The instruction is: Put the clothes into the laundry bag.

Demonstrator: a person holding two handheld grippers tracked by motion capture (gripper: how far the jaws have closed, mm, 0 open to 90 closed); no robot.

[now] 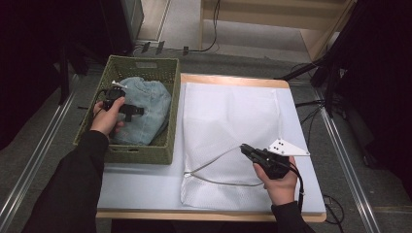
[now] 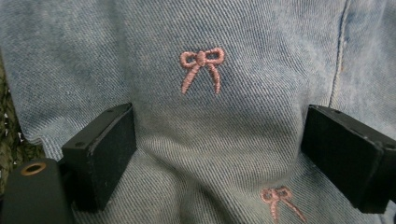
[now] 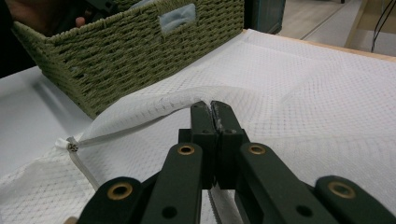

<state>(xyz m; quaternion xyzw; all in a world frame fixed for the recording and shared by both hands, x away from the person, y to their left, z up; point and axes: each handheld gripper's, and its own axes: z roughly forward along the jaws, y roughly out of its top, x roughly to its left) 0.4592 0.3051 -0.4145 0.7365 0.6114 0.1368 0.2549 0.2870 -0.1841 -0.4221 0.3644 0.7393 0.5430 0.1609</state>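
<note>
A pale blue denim garment (image 1: 143,109) with small pink embroidered bows (image 2: 201,65) lies bunched in a green woven basket (image 1: 141,150). My left gripper (image 1: 133,111) is down over it, open, its black pads (image 2: 105,149) pressed into the denim on either side of a raised fold. A white mesh laundry bag (image 1: 228,121) lies flat on the table. My right gripper (image 1: 246,150) is shut on the upper edge of the bag's zip opening (image 3: 187,100) and holds it slightly lifted.
The basket stands at the table's left edge, its wall (image 3: 130,51) close to the bag. The white zip band (image 1: 214,162) loops across the bag's lower part. Cables and dark stands (image 1: 335,73) surround the table.
</note>
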